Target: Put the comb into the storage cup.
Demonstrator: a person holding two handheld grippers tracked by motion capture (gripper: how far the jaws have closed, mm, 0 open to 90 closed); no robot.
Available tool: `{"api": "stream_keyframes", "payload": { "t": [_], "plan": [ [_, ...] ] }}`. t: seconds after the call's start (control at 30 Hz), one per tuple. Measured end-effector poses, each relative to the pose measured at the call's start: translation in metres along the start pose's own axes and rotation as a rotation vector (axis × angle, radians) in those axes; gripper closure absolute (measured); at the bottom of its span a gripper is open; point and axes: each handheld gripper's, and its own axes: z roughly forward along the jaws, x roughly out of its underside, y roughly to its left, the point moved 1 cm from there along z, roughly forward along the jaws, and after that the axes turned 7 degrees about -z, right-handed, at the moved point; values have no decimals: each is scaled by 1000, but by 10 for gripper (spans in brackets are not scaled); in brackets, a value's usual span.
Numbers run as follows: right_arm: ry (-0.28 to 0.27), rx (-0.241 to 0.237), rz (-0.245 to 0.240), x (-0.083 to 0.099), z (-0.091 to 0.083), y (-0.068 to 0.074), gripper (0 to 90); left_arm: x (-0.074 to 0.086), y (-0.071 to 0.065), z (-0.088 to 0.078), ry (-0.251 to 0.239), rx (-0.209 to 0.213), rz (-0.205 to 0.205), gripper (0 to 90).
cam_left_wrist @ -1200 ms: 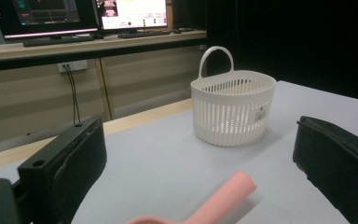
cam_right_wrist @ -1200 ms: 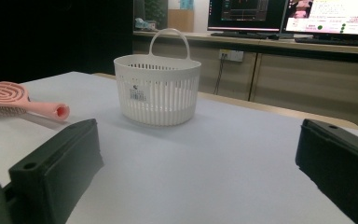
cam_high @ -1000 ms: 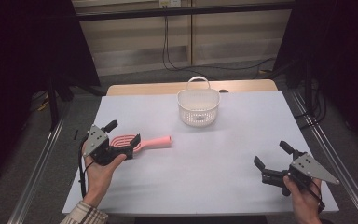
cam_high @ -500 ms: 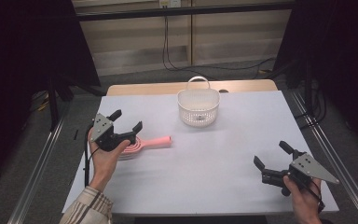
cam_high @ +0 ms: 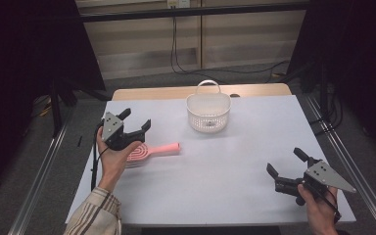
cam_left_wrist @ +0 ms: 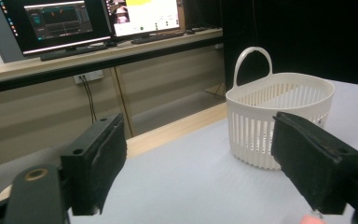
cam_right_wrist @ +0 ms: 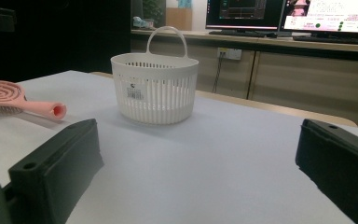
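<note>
The pink hairbrush [cam_high: 149,151] lay flat on the white table [cam_high: 225,186], toward its left side, and the whole business turned on how it lay under the left gripper [cam_high: 133,123]. Its long axis ran across the table: the ribbed head sat at the left end, partly hidden by the person's left hand [cam_high: 111,155], and the round handle pointed right, toward the middle of the table. The left gripper hovered just above and a little behind the head, its jaws aimed out toward the white basket [cam_high: 208,112] rather than down at the brush. Looking along those jaws, I saw only bare table and the basket [cam_left_wrist: 279,116] between the pads; nothing was held. The jaws had just been closing somewhat, though they stood well apart with no object between them.

The right gripper [cam_high: 288,171] rested low at the near right corner, well apart from the brush, its jaws spread wide and empty. From its side the brush [cam_right_wrist: 9,98] showed far off to the left, handle end nearest, with the basket [cam_right_wrist: 154,88] beyond.

So the left hand was plainly the nearer one. To my eye the brush sat below and slightly nearer the person than the left jaws, which would have to tip down and straddle the handle across its width. The basket stood upright, farther back and to the right of the brush, clear of it.
</note>
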Motion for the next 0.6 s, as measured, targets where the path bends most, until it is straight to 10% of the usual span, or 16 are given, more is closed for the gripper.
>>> {"api": "stream_keyframes", "payload": {
  "t": [0.6],
  "plan": [
    [-3, -4, -4, 0, 0, 0, 0, 4, 2, -1, 25, 81, -48, 678]
  ]
}}
